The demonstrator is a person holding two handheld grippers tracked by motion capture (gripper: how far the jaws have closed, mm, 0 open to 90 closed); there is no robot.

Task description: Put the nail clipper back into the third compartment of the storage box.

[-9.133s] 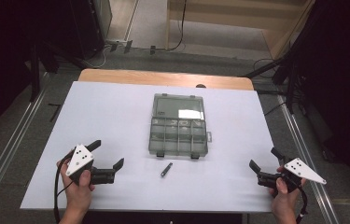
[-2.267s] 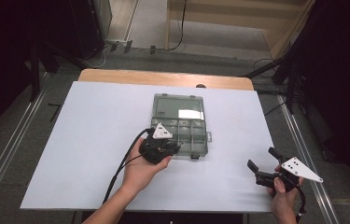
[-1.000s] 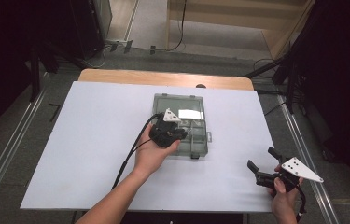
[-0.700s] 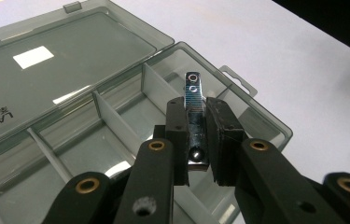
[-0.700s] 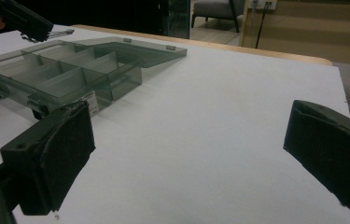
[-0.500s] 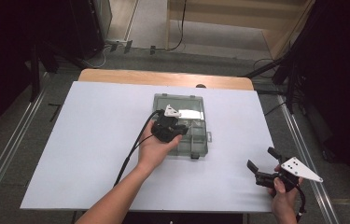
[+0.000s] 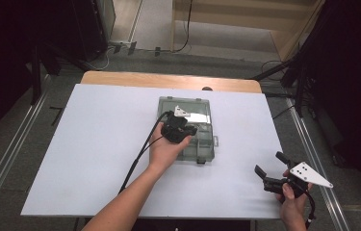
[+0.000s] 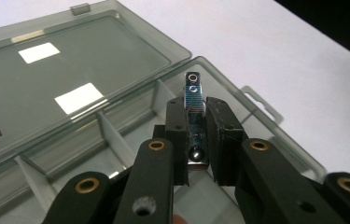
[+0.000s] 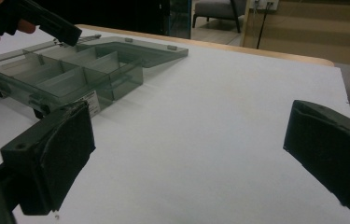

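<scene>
A clear grey compartment box lies open in the middle of the white table, its lid flat on the far side. My left gripper hovers over the box's divided half, shut on a small shiny metal piece that stands upright between the jaws above a compartment near the box's latch side. My right gripper rests open near the table's front right corner, well apart from the box, with nothing between its jaws.
The white tabletop has free room left of the box and between the box and my right gripper. A wooden strip borders the far edge. The left gripper's cable trails back across the table.
My left gripper went from the table's front left to a small dark piece in front of the box, shut on it, and carried it forward over the compartments. The right gripper stayed put.
</scene>
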